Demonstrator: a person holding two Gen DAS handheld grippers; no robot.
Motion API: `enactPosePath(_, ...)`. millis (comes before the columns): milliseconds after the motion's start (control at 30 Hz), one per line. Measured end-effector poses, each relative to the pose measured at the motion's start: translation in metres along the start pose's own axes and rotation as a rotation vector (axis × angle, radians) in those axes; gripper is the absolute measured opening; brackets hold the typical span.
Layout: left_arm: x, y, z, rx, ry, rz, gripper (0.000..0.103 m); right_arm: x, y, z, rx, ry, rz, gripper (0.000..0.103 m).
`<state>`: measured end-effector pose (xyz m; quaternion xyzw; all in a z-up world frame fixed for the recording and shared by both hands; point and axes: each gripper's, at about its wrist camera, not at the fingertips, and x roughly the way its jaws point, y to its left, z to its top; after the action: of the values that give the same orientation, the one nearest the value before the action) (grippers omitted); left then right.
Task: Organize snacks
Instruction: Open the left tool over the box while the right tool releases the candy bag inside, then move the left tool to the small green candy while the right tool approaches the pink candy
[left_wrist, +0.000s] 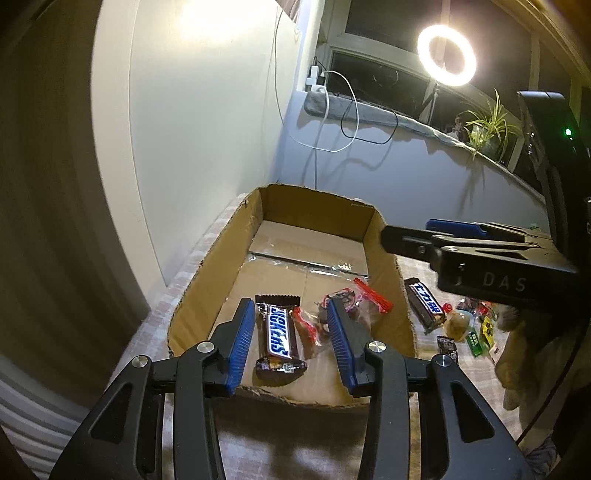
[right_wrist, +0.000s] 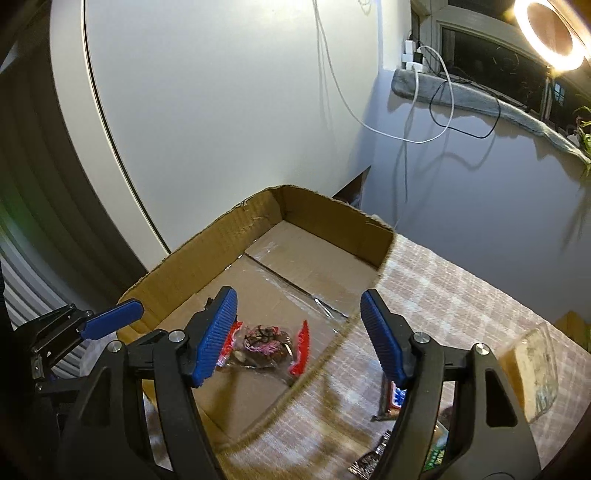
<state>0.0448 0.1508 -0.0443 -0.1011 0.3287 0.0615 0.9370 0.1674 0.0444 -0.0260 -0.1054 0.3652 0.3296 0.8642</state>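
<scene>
1. Snacks are lying in two places: two inside the cardboard box (left_wrist: 388, 258) and the others outside on the checked cloth (right_wrist: 461, 295).
2. One Snickers bar (left_wrist: 279, 334) is lying flat on the box floor, near the front wall.
3. One clear candy bag with red ends (right_wrist: 266, 345) is lying just beside it.
4. A second Snickers bar (left_wrist: 424, 302) is lying on the cloth, just outside the box.
5. Several small sweets (left_wrist: 476, 332) are sitting near that bar.
6. The left gripper (left_wrist: 291, 328) is hanging wide over the first bar, holding nothing.
7. The right gripper (right_wrist: 299, 332) is hanging wide over the box's right wall, holding nothing too.
</scene>
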Motion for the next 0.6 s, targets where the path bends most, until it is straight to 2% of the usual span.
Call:
enactPosePath(300, -0.013, -0.015, -0.008, 0.009, 0.0, -0.031, 0.039, -0.044, -0.044, -0.017, 0.079, -0.042, -0.028, 0.072)
enactPosePath(600, -0.019, -0.056, -0.026, 0.06, 0.053, -0.134, 0.04, -0.088, -0.106, -0.063, 0.155, -0.03, -0.084, 0.073)
